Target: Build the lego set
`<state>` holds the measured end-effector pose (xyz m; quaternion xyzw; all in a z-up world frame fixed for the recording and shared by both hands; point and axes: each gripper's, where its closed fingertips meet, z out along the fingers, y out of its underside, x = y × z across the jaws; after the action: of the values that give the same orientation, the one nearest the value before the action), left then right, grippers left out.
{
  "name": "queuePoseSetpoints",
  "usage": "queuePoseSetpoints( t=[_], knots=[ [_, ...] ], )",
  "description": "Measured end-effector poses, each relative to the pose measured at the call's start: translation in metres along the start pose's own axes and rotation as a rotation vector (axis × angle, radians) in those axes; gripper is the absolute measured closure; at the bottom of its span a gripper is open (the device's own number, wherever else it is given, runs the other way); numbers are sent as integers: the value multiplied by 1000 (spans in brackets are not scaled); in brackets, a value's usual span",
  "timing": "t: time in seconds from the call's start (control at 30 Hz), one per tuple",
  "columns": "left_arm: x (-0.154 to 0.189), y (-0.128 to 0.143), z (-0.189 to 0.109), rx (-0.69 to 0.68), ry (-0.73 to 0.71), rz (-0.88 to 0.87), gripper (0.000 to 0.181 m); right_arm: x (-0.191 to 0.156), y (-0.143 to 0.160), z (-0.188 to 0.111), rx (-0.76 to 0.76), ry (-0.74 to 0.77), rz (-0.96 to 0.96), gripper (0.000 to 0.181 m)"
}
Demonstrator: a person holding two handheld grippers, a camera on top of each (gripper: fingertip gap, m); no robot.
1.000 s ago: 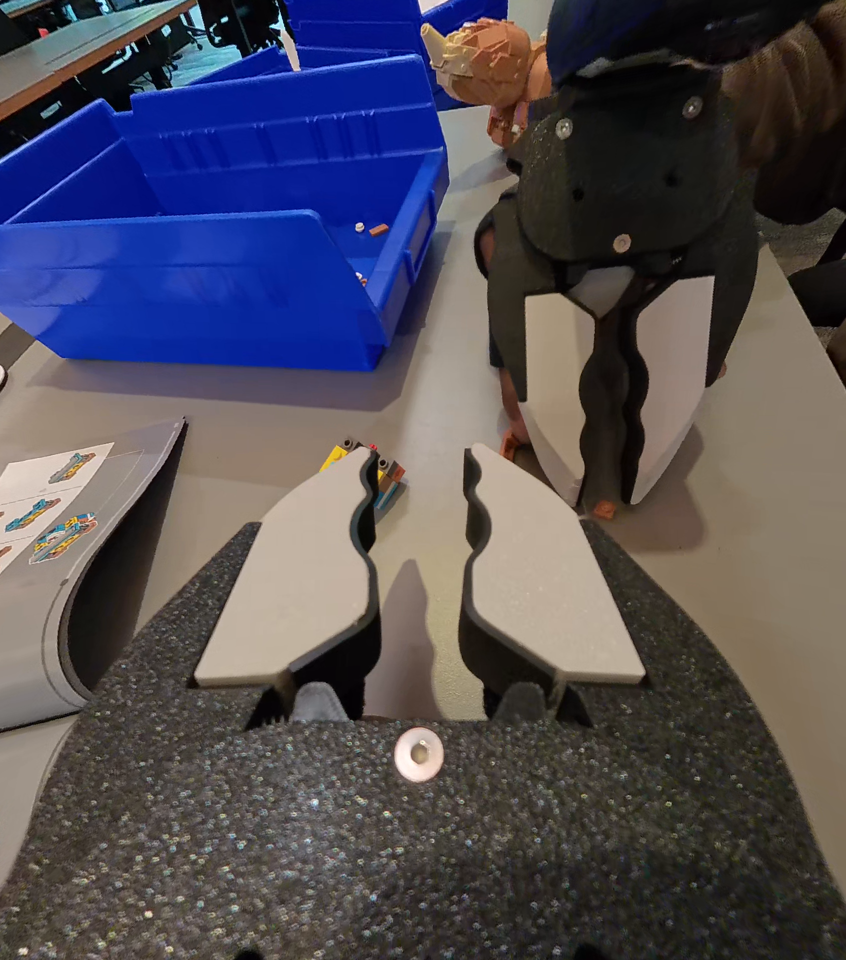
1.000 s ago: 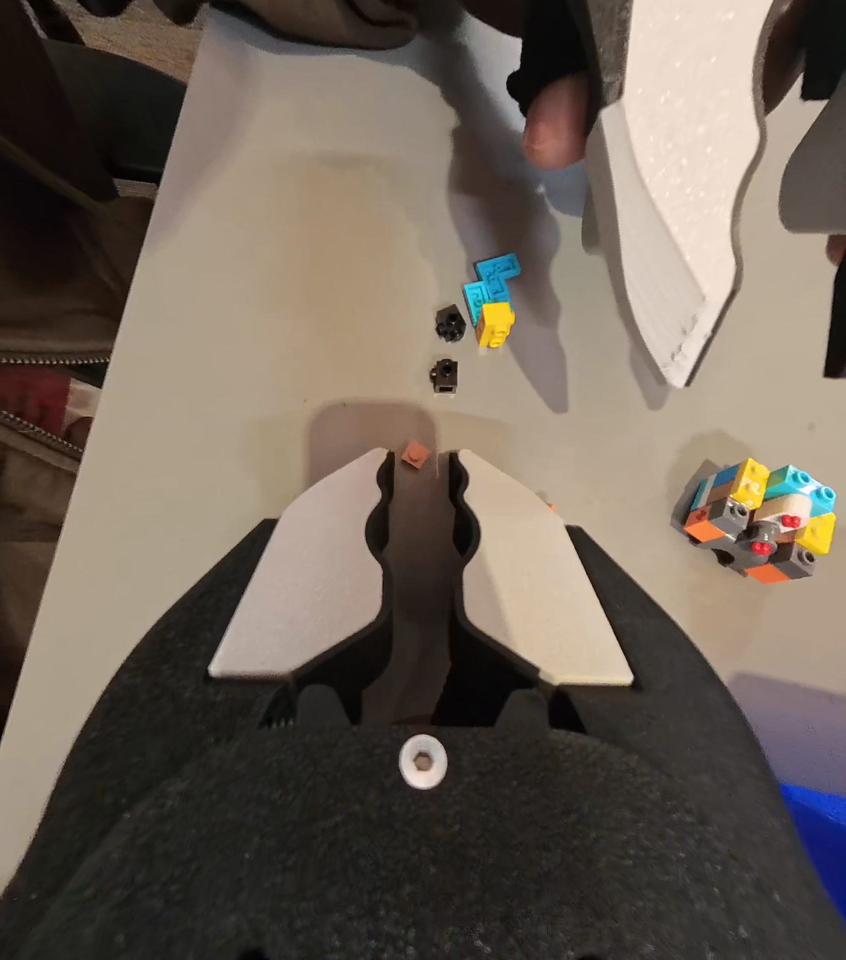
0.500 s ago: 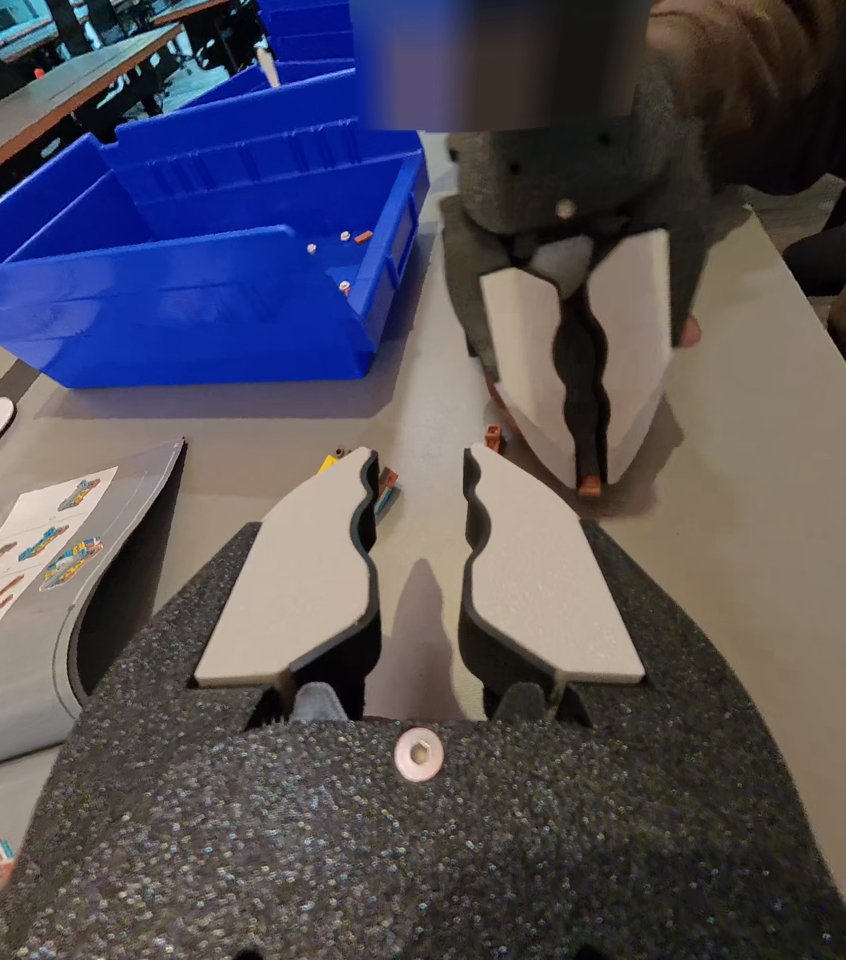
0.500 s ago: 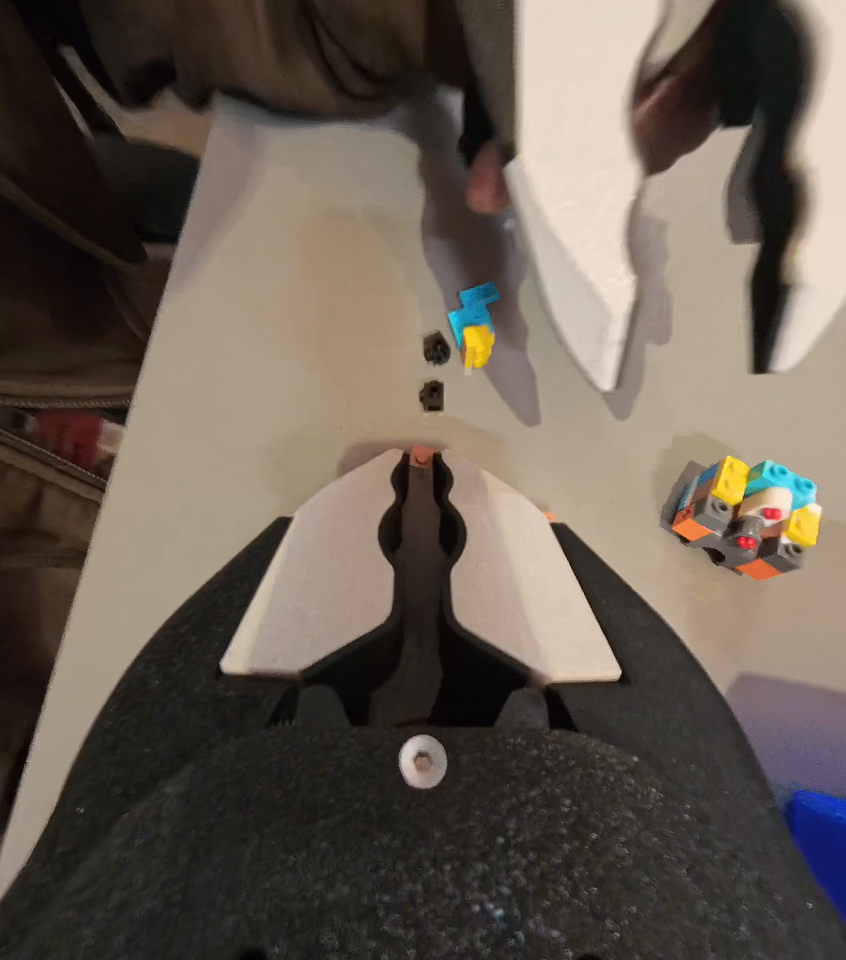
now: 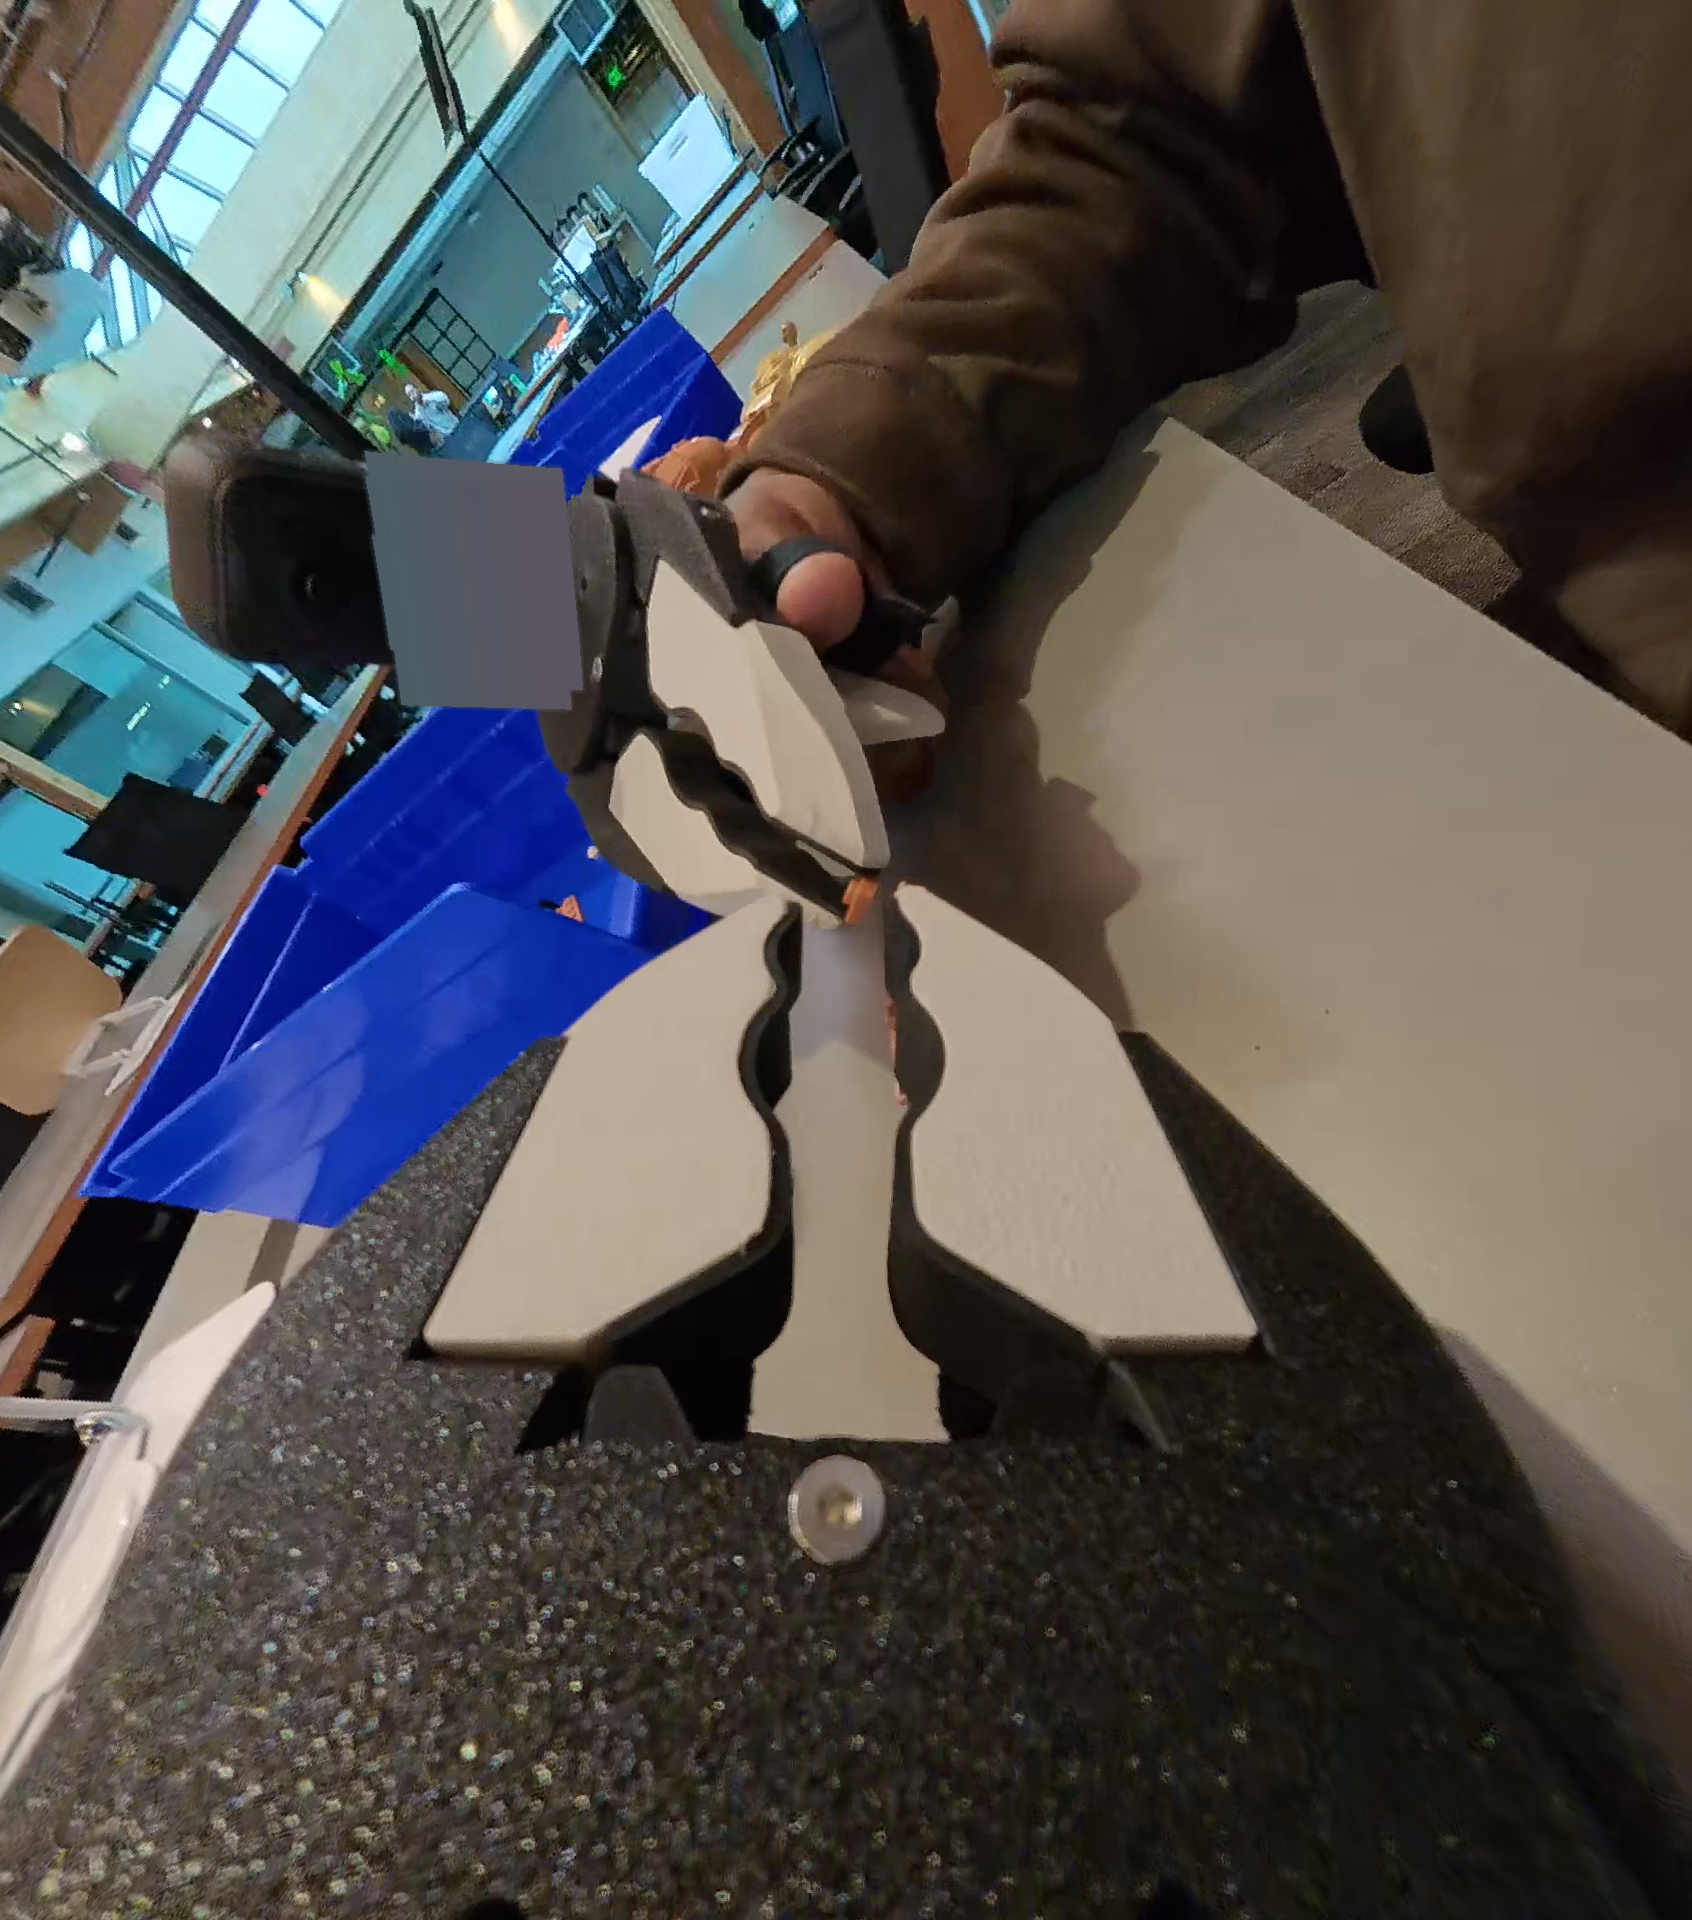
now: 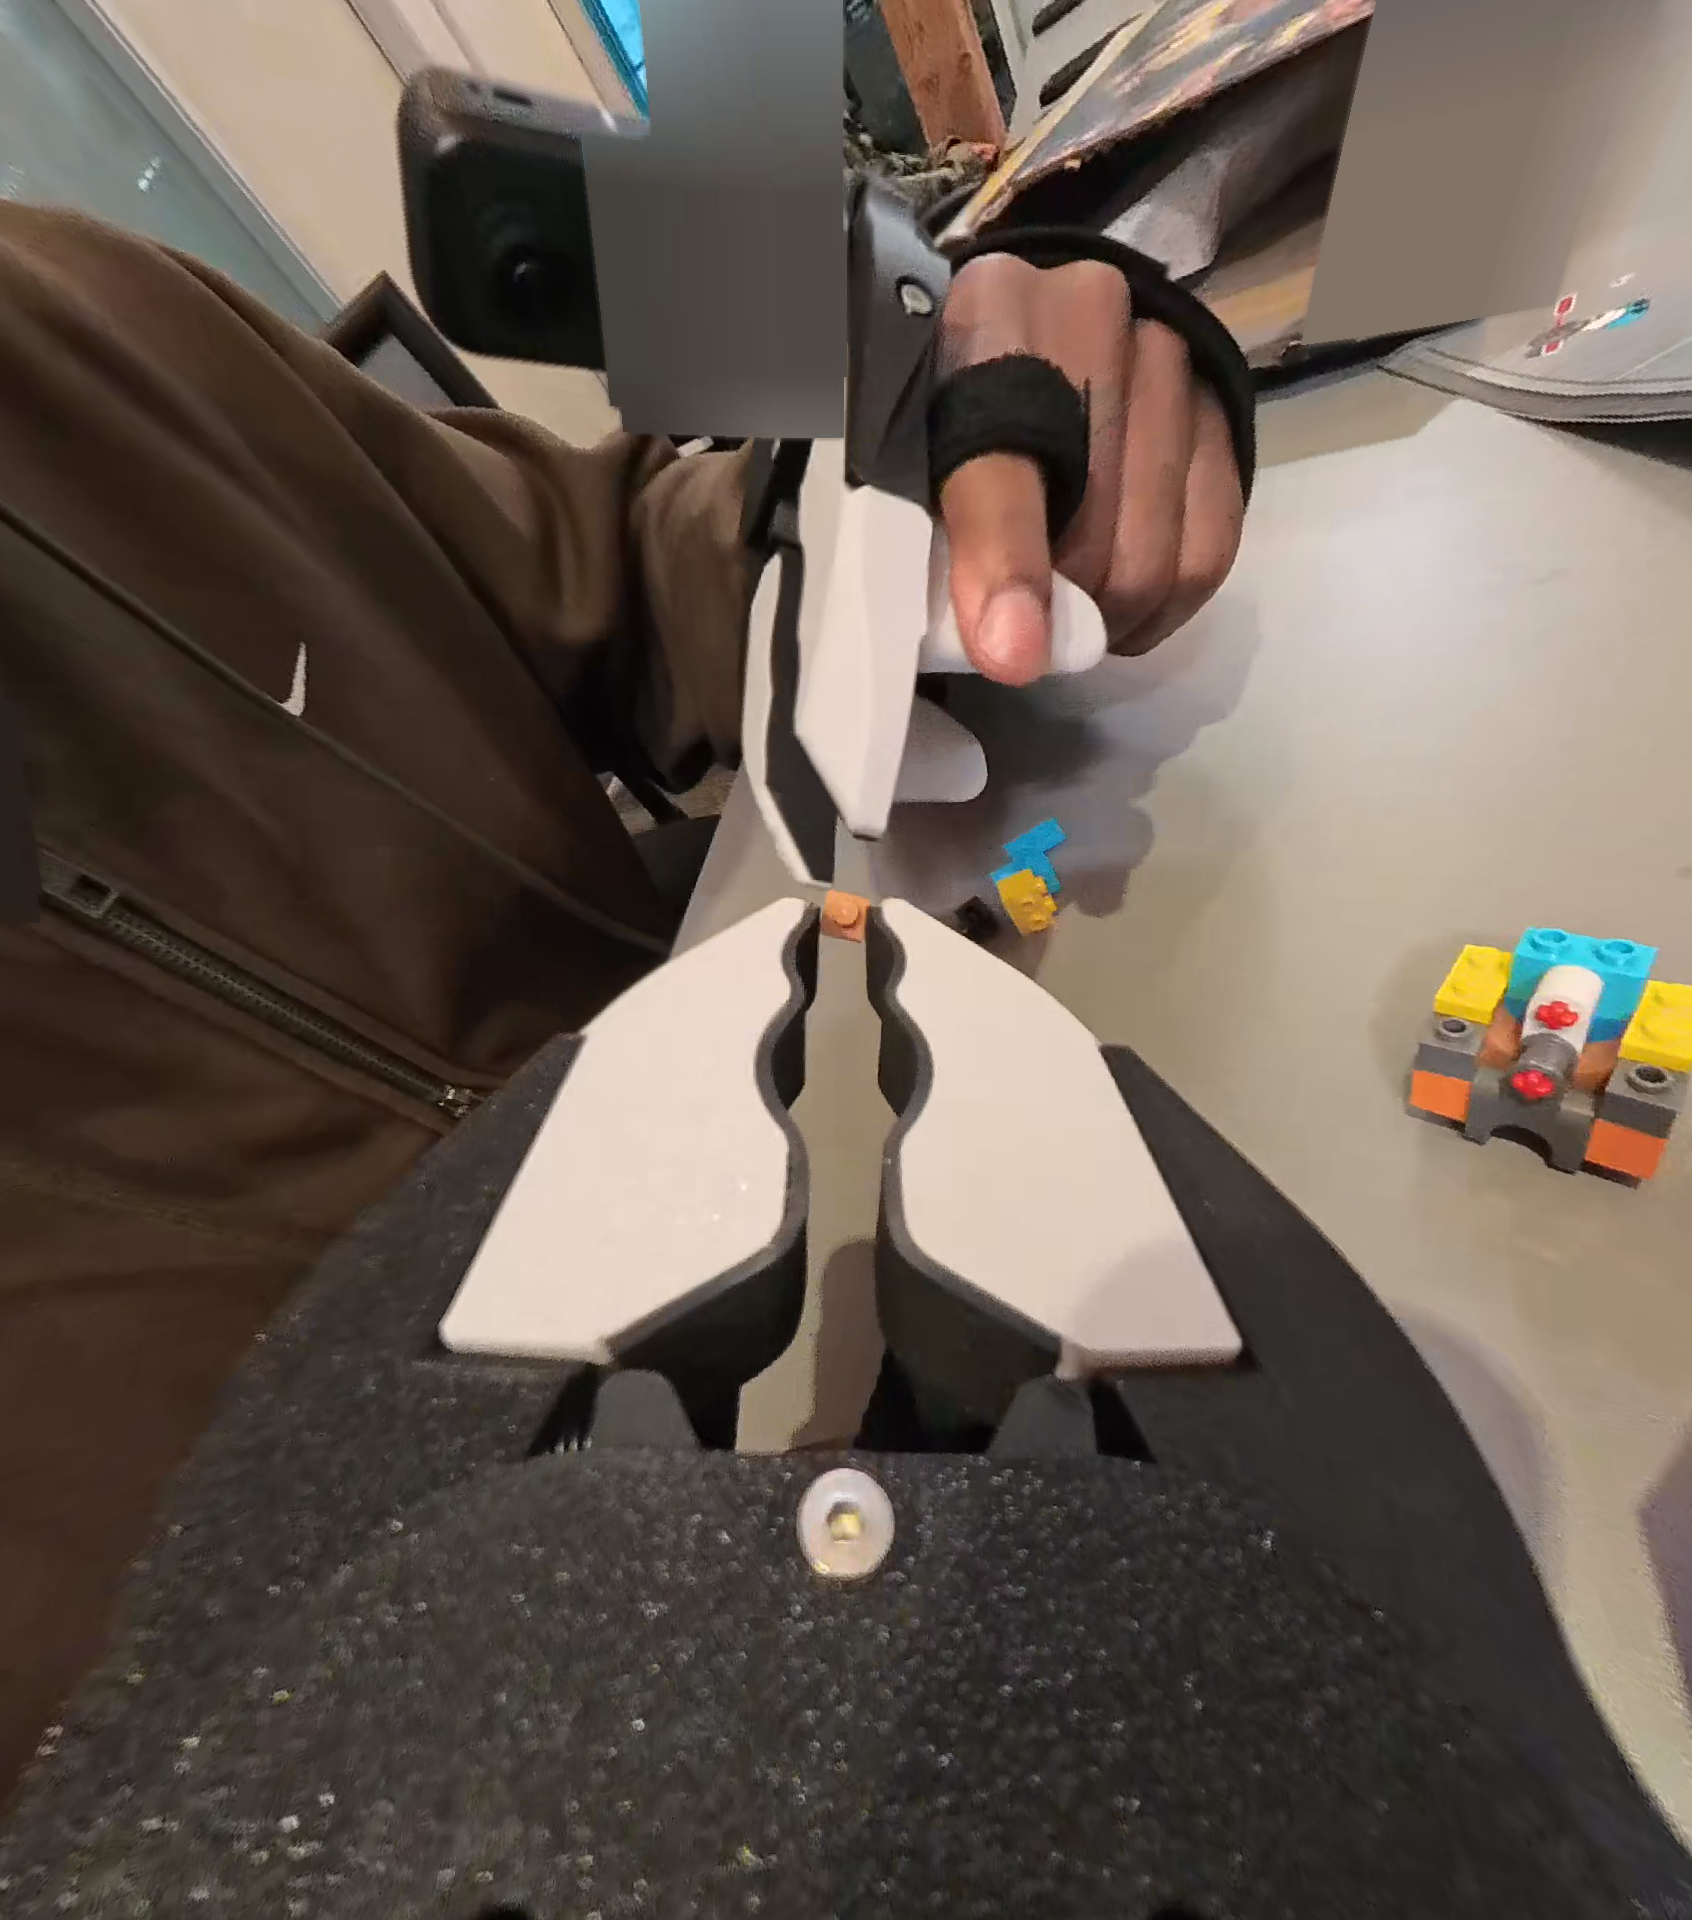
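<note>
The right gripper [image 6: 842,914] pinches a tiny orange-brown one-stud lego plate [image 6: 843,918] at its very fingertips, lifted above the pale grey table [image 6: 1444,727]. The left gripper [image 5: 842,914], jaws a little apart and empty, faces it tip to tip. This looks like a handover or regrip of the piece. The part-built multicoloured lego model [image 6: 1559,1049] sits to the right, awaiting it; the next move calls for a careful, aligned transfer.
</note>
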<state>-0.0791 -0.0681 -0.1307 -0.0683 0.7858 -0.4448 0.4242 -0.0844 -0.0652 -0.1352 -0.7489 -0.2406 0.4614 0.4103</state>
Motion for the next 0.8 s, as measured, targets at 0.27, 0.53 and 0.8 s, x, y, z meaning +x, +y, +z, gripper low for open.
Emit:
queuePoseSetpoints(
  t=[0.27, 0.53, 0.8],
  knots=[
    [6, -2, 4, -2, -3, 78, 170, -3, -1, 3, 14, -31, 21, 173],
    [3, 2, 6, -33, -15, 75, 178, 2, -3, 2, 21, 7, -2, 171],
    [-13, 15, 1, -69, -22, -180, 178, 42, 26, -23, -271, 373, -311, 158]
  ],
)
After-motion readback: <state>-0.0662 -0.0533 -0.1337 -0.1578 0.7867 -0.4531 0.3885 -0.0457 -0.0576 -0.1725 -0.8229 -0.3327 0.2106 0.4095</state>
